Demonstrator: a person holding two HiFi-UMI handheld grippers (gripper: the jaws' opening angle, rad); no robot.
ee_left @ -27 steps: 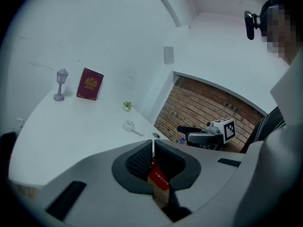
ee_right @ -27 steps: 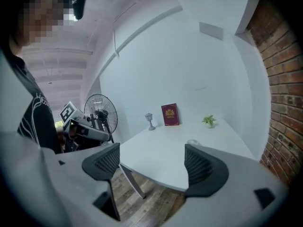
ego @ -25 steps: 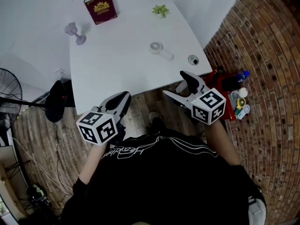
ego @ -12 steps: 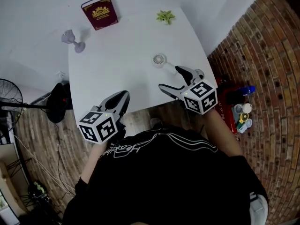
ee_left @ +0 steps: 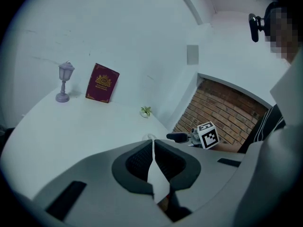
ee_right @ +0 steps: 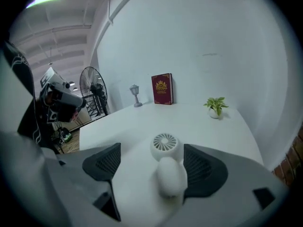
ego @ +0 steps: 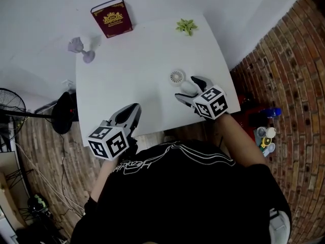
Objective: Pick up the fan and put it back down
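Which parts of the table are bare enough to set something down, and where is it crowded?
The wide middle of the table, bordered by book, lamp, plant and fan, is bare; so is the near-left strip by the left gripper. Only the near-right corner is crowded: the right gripper, fingers open, straddles the fan.

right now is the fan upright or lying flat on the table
Lying flat: the fan rests on the table, grille facing up, between the open jaws of the right gripper.
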